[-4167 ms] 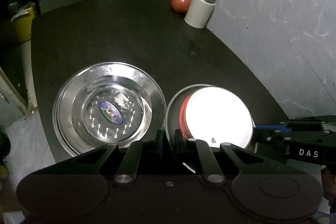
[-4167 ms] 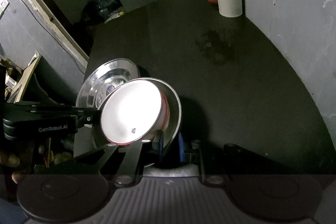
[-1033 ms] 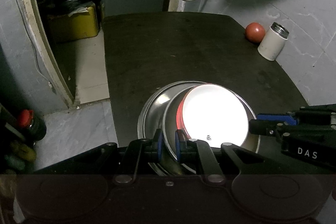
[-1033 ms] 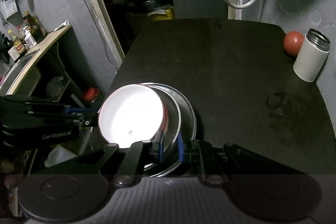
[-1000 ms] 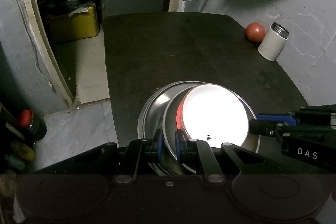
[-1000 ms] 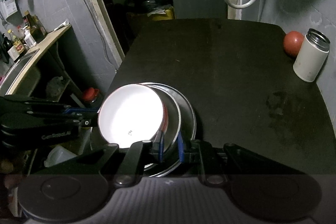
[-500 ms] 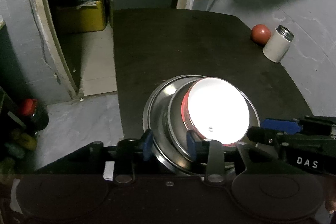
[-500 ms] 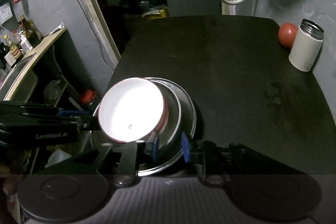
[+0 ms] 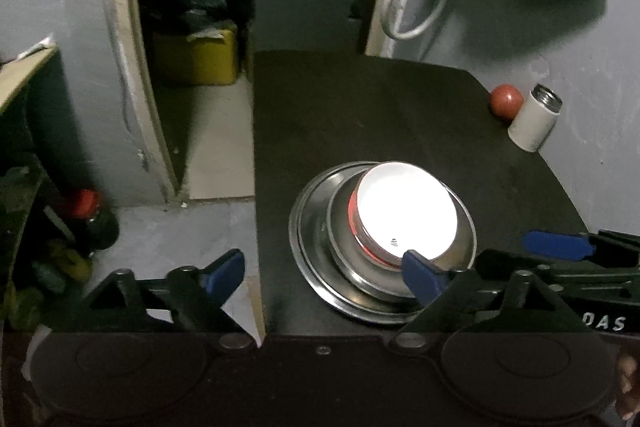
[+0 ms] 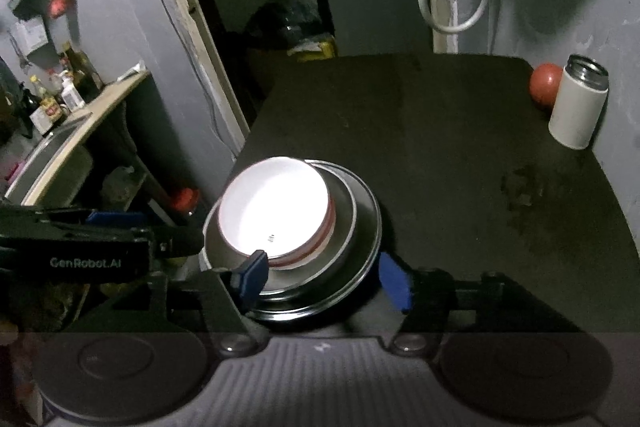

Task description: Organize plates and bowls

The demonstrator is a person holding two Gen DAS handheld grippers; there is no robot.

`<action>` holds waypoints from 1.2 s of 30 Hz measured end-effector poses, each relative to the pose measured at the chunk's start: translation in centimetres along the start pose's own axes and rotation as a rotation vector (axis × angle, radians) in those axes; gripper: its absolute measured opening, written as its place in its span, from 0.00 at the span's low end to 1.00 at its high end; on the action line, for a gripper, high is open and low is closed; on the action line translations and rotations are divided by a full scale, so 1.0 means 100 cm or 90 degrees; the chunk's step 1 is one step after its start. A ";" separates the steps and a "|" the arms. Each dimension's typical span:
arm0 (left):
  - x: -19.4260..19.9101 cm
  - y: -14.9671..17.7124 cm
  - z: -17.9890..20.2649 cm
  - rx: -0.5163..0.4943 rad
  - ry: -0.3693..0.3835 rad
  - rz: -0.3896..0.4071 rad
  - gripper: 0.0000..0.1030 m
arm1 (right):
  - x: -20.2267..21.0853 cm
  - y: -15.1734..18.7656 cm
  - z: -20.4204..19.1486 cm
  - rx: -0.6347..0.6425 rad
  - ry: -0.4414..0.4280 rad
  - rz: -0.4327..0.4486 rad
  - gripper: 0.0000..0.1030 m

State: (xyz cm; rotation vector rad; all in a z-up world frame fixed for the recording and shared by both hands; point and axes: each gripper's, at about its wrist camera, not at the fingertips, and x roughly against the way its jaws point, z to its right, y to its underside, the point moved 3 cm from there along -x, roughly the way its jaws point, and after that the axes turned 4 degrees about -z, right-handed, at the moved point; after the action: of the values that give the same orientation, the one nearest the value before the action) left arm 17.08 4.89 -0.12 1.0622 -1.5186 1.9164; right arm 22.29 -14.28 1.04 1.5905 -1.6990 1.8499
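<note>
Seemingly bowl [image 10: 276, 211] lies untouched between opening right gripper [image 10: 320, 277].

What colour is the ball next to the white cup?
Red. The ball shows best in the right wrist view, beside the white cup.

Left gripper [image 9: 322, 275]: black frame, blue fingertip pads, silver pivot screws, "GenRobot.AI" lettering. Right gripper [image 10: 324, 279]: same build, "DAS" marking, ribbed grey housing behind.
</note>
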 end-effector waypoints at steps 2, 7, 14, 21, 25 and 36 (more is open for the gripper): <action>0.011 0.005 0.000 0.008 -0.008 0.012 0.89 | 0.008 0.000 -0.001 0.002 -0.004 0.015 0.73; 0.036 0.016 -0.002 0.027 -0.006 0.053 0.99 | 0.033 0.005 -0.001 -0.008 -0.026 0.058 0.86; 0.066 0.030 -0.003 -0.010 -0.002 0.122 0.99 | 0.066 0.017 -0.007 0.001 -0.027 0.109 1.00; 0.099 0.056 -0.016 -0.025 0.033 0.150 0.99 | 0.106 0.041 -0.026 0.001 0.003 0.167 1.00; 0.118 0.078 -0.024 -0.034 0.051 0.145 0.99 | 0.128 0.067 -0.044 -0.015 0.035 0.197 1.00; 0.150 0.134 -0.049 -0.050 0.076 0.143 0.99 | 0.156 0.141 -0.080 -0.054 0.093 0.187 1.00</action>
State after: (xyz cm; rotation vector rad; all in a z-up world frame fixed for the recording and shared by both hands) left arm -3.25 4.37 3.53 0.7562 -1.6889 2.0103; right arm 1.22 -20.47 5.87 1.1936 -1.9993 1.9353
